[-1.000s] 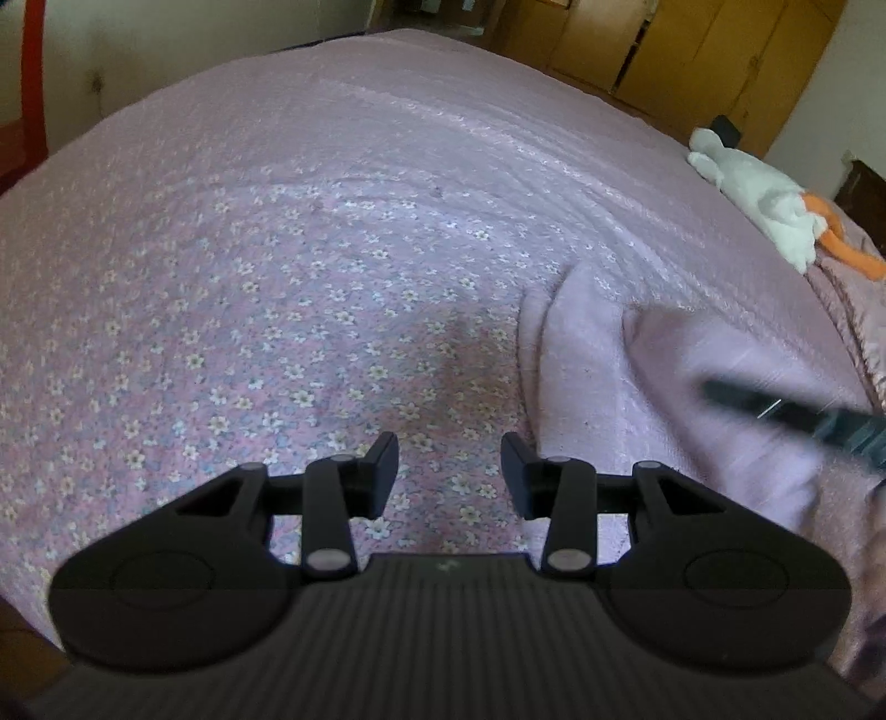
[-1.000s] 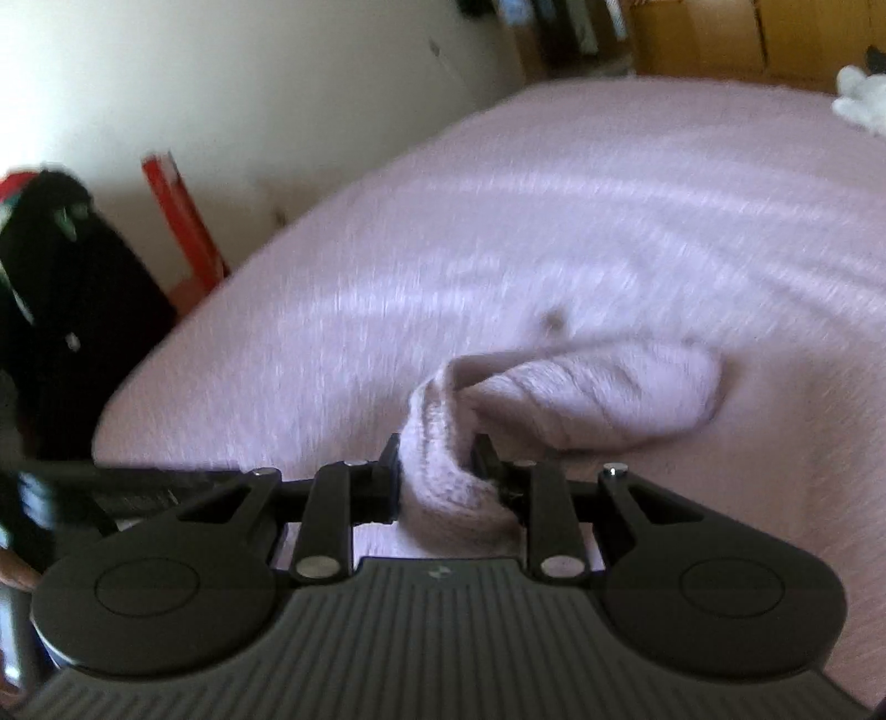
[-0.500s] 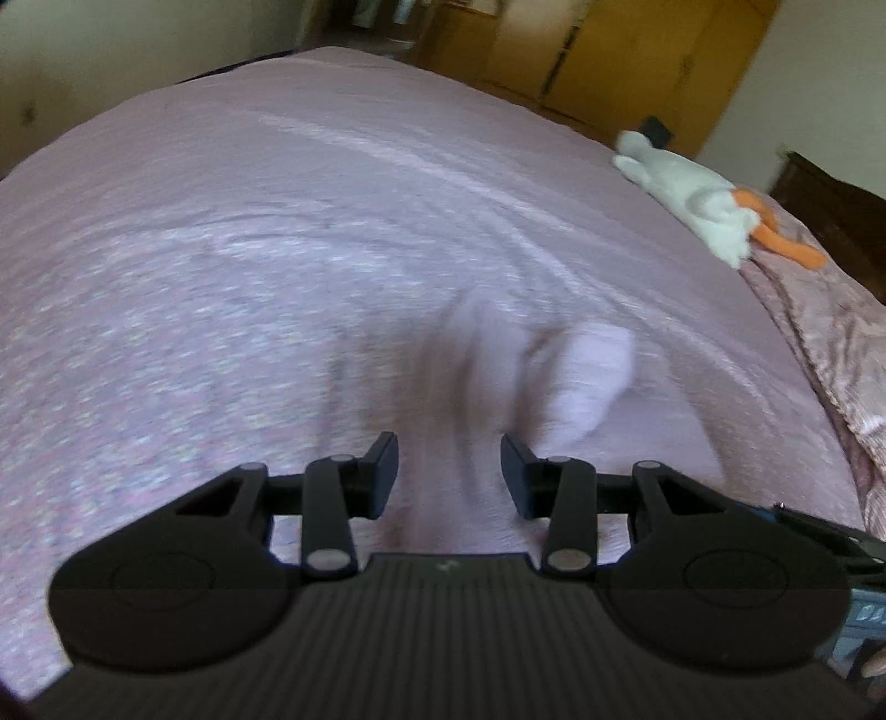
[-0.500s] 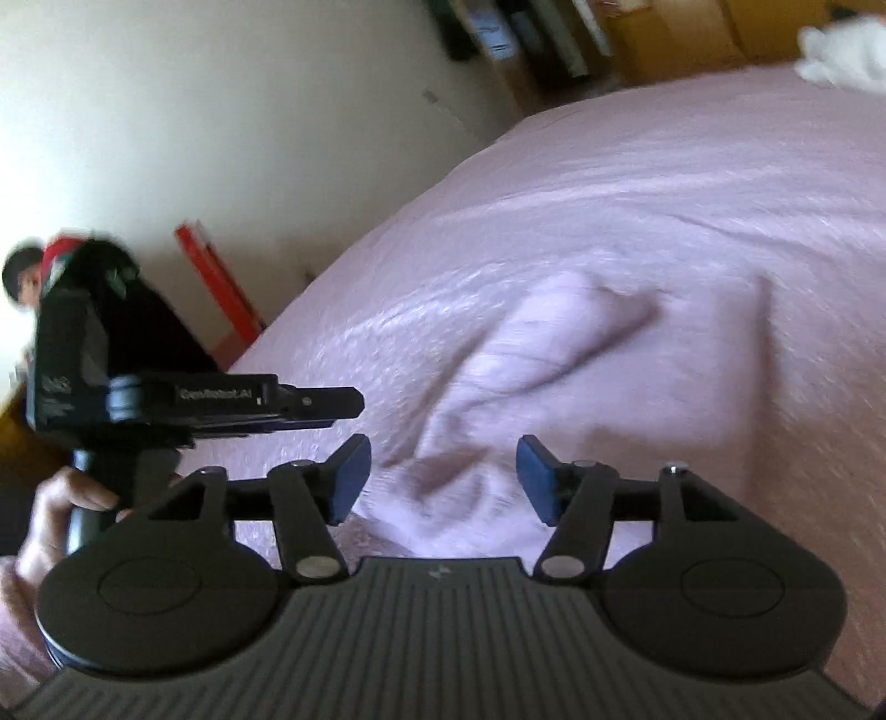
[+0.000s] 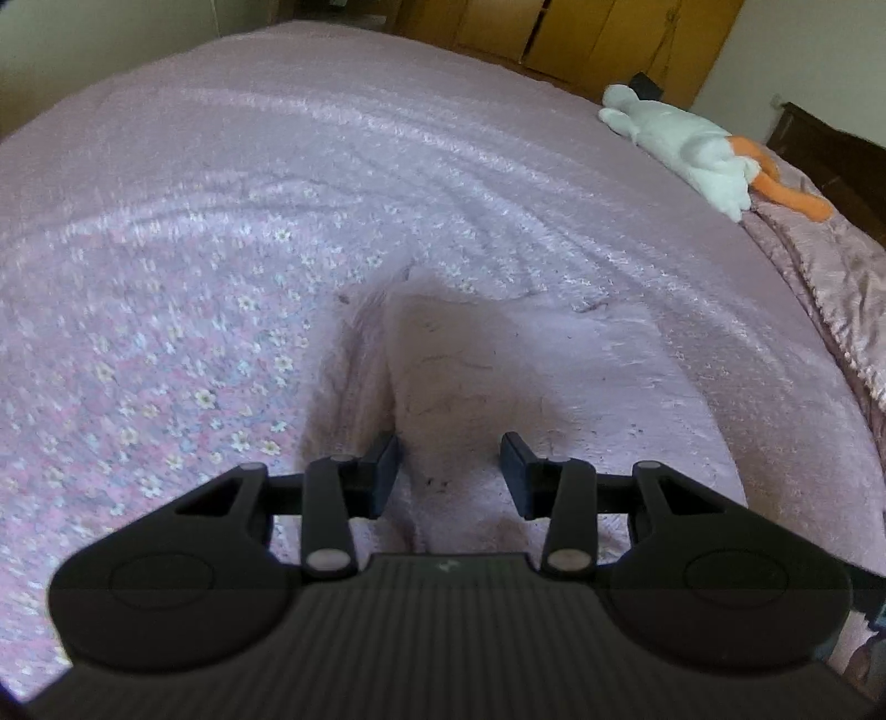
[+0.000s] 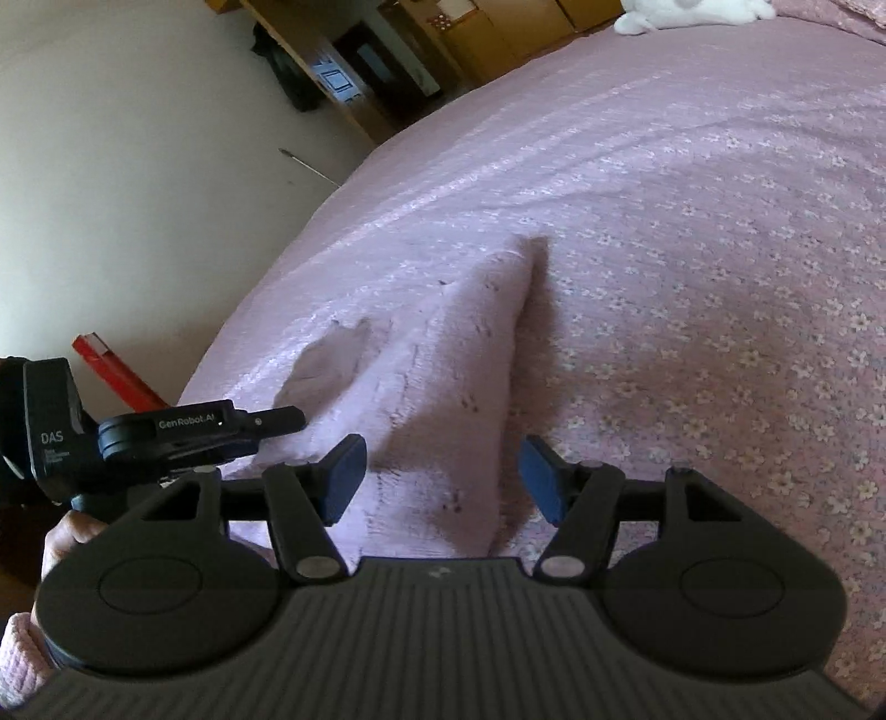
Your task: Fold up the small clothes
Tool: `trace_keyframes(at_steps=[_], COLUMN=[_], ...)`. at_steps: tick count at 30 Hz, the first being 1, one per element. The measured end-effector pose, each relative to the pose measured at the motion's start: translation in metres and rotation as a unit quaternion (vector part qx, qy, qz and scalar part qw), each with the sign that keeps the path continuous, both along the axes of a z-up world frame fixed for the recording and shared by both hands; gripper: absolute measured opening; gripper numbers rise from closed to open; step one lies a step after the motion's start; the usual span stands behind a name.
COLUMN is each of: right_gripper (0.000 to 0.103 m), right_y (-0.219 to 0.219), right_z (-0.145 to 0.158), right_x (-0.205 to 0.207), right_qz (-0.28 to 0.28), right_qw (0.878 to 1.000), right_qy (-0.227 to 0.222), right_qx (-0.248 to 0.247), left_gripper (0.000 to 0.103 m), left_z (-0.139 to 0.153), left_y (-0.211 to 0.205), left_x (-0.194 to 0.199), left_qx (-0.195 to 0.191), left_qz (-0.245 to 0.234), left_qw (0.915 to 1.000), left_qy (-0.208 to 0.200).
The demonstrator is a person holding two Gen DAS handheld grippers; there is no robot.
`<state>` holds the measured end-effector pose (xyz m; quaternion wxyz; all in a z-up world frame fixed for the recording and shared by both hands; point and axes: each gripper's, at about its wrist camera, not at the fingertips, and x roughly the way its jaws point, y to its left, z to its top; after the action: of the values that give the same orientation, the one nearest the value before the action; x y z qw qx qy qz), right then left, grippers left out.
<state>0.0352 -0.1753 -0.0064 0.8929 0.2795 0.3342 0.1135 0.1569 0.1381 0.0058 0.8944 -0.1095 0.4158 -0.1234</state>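
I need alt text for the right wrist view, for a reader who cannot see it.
The open right tongs hover over a small pink knitted garment lying on a pink floral bedspread. At left, a hand holds the left tongs beside the garment; a white plush toy lies far back.

garment (image 5: 459, 376): fuzzy pink knit | bedspread (image 5: 166, 332): textured floral cloth | plush toy (image 5: 681, 144): soft

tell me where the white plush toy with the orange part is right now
The white plush toy with the orange part lies at the far right edge of the pink floral bedspread in the left wrist view, near the wooden cabinets, far from the pale pink knitted garment.
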Motion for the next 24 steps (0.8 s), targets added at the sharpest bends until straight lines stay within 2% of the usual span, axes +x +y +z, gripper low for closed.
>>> trace_keyframes(at_steps=[5, 10, 11, 12, 15, 19, 21, 24], right_gripper=[0.069, 0.069, 0.069, 0.069, 0.069, 0.069, 0.069, 0.069], right_y=[0.009, 0.019, 0.021, 0.024, 0.031, 0.054, 0.065, 0.074], right_z=[-0.003, -0.001, -0.001, -0.002, -0.003, 0.010, 0.015, 0.014], right_x=[0.006, 0.015, 0.016, 0.017, 0.022, 0.019, 0.016, 0.016], right_qz=[0.007, 0.018, 0.021, 0.024, 0.036, 0.062, 0.084, 0.098], right_qw=[1.000, 0.999, 0.999, 0.998, 0.998, 0.994, 0.991, 0.988], right_qy=[-0.010, -0.023, -0.025, -0.026, -0.024, -0.024, -0.032, -0.038], right_qx=[-0.008, -0.035, -0.041, -0.046, -0.046, -0.081, -0.097, -0.115], left_gripper=[0.048, 0.047, 0.038, 0.022, 0.018, 0.018, 0.018, 0.019], left_z=[-0.011, -0.015, -0.015, -0.015, -0.009, 0.014, 0.016, 0.006], left_y=[0.002, -0.006, -0.009, -0.011, -0.011, 0.004, 0.013, 0.019], left_x=[0.007, 0.014, 0.015, 0.015, 0.017, 0.017, 0.021, 0.028], left_qx=[-0.029, -0.025, -0.016, -0.003, 0.004, 0.021, 0.034, 0.043], left_qz=[-0.009, -0.007, -0.008, -0.011, -0.011, -0.015, -0.013, -0.016], left_qw=[0.9995, 0.9996, 0.9998, 0.9998, 0.9997, 0.9979, 0.9978, 0.9987], left_qy=[0.004, -0.006, -0.012, -0.018, -0.021, -0.059, -0.056, -0.022])
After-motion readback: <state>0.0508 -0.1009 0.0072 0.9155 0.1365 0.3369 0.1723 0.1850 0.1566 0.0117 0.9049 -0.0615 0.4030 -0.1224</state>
